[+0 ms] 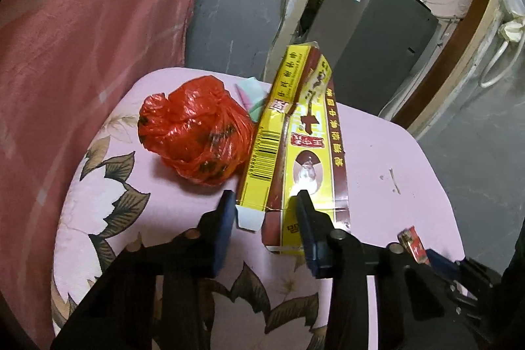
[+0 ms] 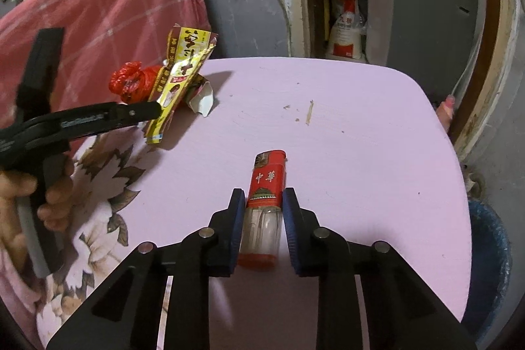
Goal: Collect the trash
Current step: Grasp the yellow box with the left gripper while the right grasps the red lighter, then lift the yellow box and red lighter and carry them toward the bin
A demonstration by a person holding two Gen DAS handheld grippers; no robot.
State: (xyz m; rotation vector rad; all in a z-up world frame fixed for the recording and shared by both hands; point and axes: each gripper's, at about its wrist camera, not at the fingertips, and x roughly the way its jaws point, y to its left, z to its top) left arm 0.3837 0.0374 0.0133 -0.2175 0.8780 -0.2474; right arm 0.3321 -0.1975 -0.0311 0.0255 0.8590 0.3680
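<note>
Flattened yellow carton (image 1: pixel 295 153), long axis running away from the left hand-held gripper (image 1: pixel 266 199), lies between its open jaws on the worktop (image 1: pixel 387 153). Right hand-held gripper (image 2: pixel 262 202), open, straddles the lighter (image 2: pixel 264 205) lengthwise.

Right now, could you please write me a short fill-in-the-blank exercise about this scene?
1. The lighter lies between the fingers of the ____ gripper.
2. The crumpled plastic bag beside the yellow carton is ____ in colour.
3. The left gripper reaches for the flattened ____.

Missing words: right; red; carton
</note>
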